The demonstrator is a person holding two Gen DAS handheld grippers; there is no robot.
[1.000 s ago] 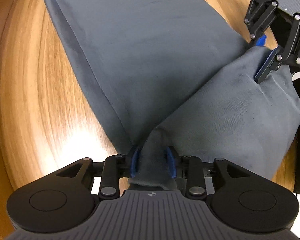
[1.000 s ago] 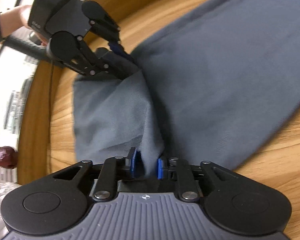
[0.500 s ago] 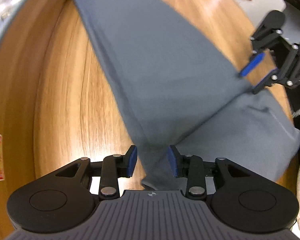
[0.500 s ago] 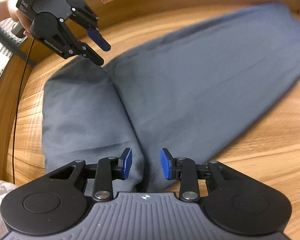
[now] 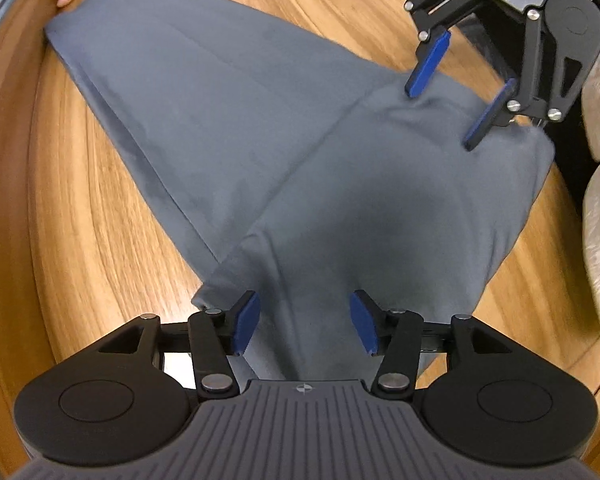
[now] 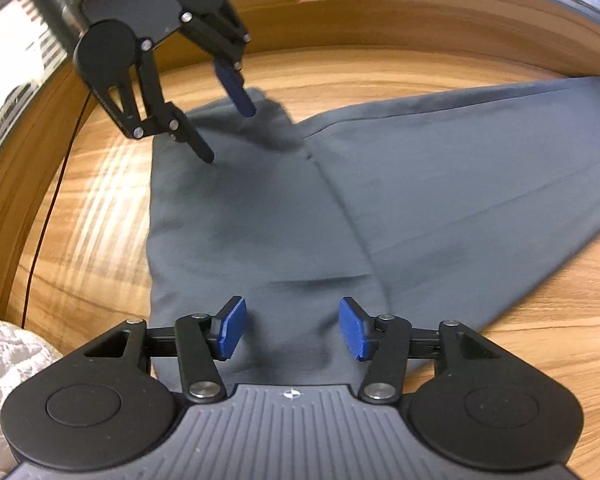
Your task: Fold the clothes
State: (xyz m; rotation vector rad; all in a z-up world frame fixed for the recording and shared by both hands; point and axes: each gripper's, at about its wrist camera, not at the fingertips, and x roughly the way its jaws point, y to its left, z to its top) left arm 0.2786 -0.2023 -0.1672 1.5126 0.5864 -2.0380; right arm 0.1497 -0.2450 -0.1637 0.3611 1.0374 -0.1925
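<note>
grey garment lies flat beneath both opening grippers.

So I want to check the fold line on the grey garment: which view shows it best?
The left wrist view: the fold line runs unbroken from the open left gripper up to the right gripper, both with jaws opening, nothing between them. The right wrist view shows the same edge, blurrier and partly shadowed.

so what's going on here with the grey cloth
A person holding a gripper in each hand is folding a grey garment on a wooden table. One end is folded over the rest. The left gripper and right gripper hang over it, jaws opening, neither gripping the cloth.
</note>
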